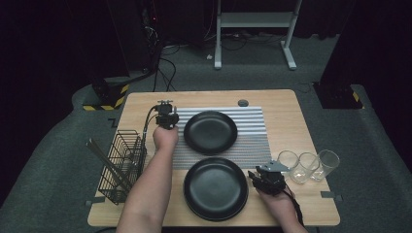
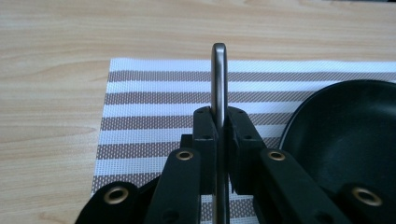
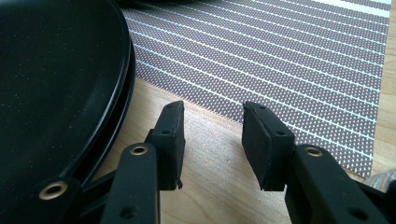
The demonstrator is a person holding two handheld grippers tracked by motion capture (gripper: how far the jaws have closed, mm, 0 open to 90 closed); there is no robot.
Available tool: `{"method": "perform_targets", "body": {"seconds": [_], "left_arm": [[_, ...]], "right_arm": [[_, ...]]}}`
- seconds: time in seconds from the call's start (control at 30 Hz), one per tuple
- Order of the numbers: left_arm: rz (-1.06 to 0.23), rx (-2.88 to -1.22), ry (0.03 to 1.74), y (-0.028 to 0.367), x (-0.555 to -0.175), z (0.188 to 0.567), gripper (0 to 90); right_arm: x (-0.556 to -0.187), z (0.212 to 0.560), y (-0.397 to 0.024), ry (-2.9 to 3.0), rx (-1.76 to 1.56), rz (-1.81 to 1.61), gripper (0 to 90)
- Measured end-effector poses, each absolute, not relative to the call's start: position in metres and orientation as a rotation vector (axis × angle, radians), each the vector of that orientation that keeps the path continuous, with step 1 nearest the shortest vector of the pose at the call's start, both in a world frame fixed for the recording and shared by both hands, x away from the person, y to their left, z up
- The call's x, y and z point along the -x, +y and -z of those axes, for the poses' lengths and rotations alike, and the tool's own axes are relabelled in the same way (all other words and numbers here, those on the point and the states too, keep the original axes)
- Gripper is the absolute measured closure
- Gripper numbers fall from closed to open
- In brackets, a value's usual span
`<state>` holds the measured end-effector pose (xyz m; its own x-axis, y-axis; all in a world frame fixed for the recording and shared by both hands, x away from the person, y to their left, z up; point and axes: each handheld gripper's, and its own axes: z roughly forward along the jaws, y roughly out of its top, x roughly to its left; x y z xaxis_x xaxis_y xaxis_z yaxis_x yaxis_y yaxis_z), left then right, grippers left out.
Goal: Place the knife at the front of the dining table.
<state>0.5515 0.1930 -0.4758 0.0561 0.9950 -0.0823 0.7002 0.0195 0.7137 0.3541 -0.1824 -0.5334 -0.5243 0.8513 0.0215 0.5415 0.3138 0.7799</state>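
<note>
Wooden table [image 1: 286, 116], striped placemat [image 1: 252, 141] across its middle, a black plate [image 1: 210, 132] on the mat toward the far edge. Left gripper [image 1: 166, 118] at the mat's left edge, jaws clamped on a metal utensil handle [image 2: 219, 79], standing upright. Right gripper [image 1: 267, 180] near the front edge, jaws apart, nothing between them.

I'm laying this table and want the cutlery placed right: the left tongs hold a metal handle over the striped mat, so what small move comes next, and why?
Probably lower it a little further and lay it on the mat beside the far plate. The left tongs are shut on the metal handle, which points away over the stripes, just left of that plate's rim, with bare mat below. Then open.
</note>
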Motion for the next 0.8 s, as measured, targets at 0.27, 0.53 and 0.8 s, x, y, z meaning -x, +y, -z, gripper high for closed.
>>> {"method": "perform_targets", "body": {"seconds": [0.27, 0.53, 0.8], "left_arm": [[-0.61, -1.768, 1.715, 0.192, -0.555, 0.486, 82.9], [-0.604, -1.771, 1.715, 0.192, -0.555, 0.487, 82.9], [-0.587, -1.777, 1.723, 0.193, -0.557, 0.491, 82.8]], "right_arm": [[-0.354, 0.533, -0.182, 2.192, -1.238, -1.062, 58.9], [-0.354, 0.534, -0.182, 2.192, -1.236, -1.056, 58.8], [-0.354, 0.534, -0.182, 2.193, -1.238, -1.058, 58.8]]}}
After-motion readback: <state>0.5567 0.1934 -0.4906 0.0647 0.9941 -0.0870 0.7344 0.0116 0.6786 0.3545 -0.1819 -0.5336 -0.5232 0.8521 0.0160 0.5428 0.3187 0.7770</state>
